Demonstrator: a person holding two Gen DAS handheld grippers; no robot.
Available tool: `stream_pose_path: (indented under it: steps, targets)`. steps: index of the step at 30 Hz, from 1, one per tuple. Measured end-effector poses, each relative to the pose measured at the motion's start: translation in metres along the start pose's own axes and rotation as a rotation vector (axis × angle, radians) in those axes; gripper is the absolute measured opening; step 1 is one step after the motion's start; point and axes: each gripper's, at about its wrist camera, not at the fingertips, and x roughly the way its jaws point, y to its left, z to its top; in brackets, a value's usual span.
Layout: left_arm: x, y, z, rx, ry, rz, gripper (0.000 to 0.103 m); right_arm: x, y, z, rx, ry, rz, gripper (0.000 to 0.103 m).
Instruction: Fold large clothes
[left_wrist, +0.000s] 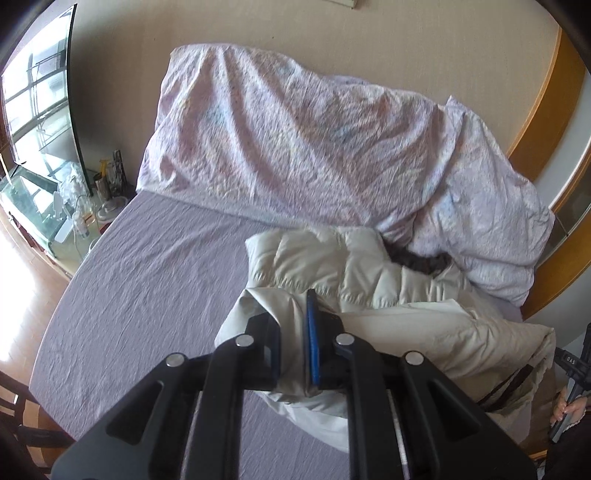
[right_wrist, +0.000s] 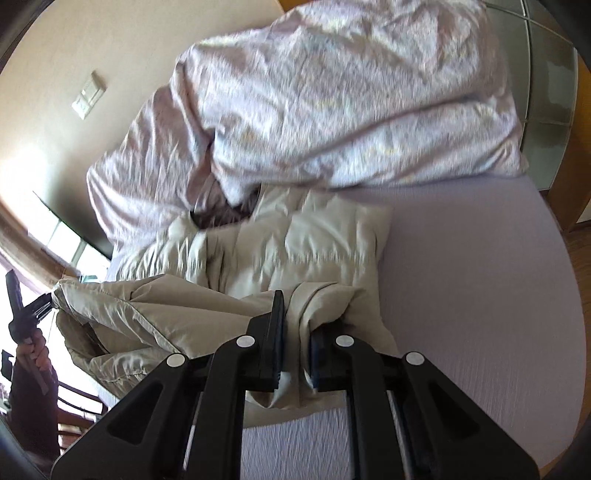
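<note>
A cream quilted puffer jacket (left_wrist: 354, 269) lies bunched on the lilac bed sheet (left_wrist: 147, 288). My left gripper (left_wrist: 293, 325) is shut on a fold of the jacket's cream fabric and holds it up off the bed. In the right wrist view the same jacket (right_wrist: 295, 240) is seen from the other side. My right gripper (right_wrist: 295, 325) is shut on another bunched fold of it, lifted above the sheet (right_wrist: 461, 277). The jacket's dark lining shows near its collar (left_wrist: 417, 258). The other gripper and the hand holding it show at the frame edge (right_wrist: 26, 317).
A crumpled pale floral duvet (left_wrist: 295, 140) is heaped at the far side of the bed against the wall. A glass side table with bottles (left_wrist: 81, 206) stands left of the bed. A wooden headboard (left_wrist: 543, 110) curves along the right.
</note>
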Motion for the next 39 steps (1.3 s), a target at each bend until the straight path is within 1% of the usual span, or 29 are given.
stream_pose_path:
  steps: [4,7,13,17,19,24,30,32,35,37,38,39]
  targets:
    - [0.011,-0.008,0.026,-0.004,-0.017,-0.015,0.012,0.005,-0.002,0.025,0.038,-0.05,-0.003,0.012]
    - [0.031,-0.015,0.043,0.012,-0.006,0.0,0.012,0.017,-0.004,0.041,0.058,-0.053,-0.022,0.012]
    - [0.083,-0.017,0.06,0.013,0.052,0.047,0.013,0.061,-0.012,0.063,0.115,-0.021,-0.069,0.012]
    - [0.119,-0.014,0.067,0.01,0.093,0.083,0.015,0.102,-0.018,0.075,0.143,0.034,-0.133,0.012]
    - [0.141,-0.012,0.07,-0.003,0.123,0.102,0.016,0.118,-0.023,0.08,0.169,0.052,-0.149,0.012]
    - [0.185,-0.002,0.075,-0.043,0.181,0.132,0.018,0.153,-0.041,0.087,0.244,0.088,-0.148,0.012]
    - [0.217,-0.003,0.076,-0.046,0.195,0.147,0.02,0.175,-0.055,0.095,0.291,0.118,-0.124,0.014]
    - [0.224,-0.002,0.075,-0.058,0.196,0.15,0.021,0.182,-0.062,0.097,0.336,0.126,-0.1,0.018]
    - [0.235,-0.002,0.073,-0.074,0.195,0.158,0.03,0.19,-0.074,0.095,0.413,0.137,-0.065,0.02]
    - [0.239,-0.002,0.072,-0.089,0.193,0.154,0.042,0.192,-0.081,0.094,0.451,0.142,-0.044,0.021]
    - [0.239,-0.001,0.072,-0.094,0.191,0.151,0.043,0.19,-0.084,0.094,0.461,0.148,-0.036,0.021]
    - [0.238,0.0,0.074,-0.104,0.189,0.148,0.048,0.185,-0.087,0.094,0.472,0.155,-0.027,0.021]
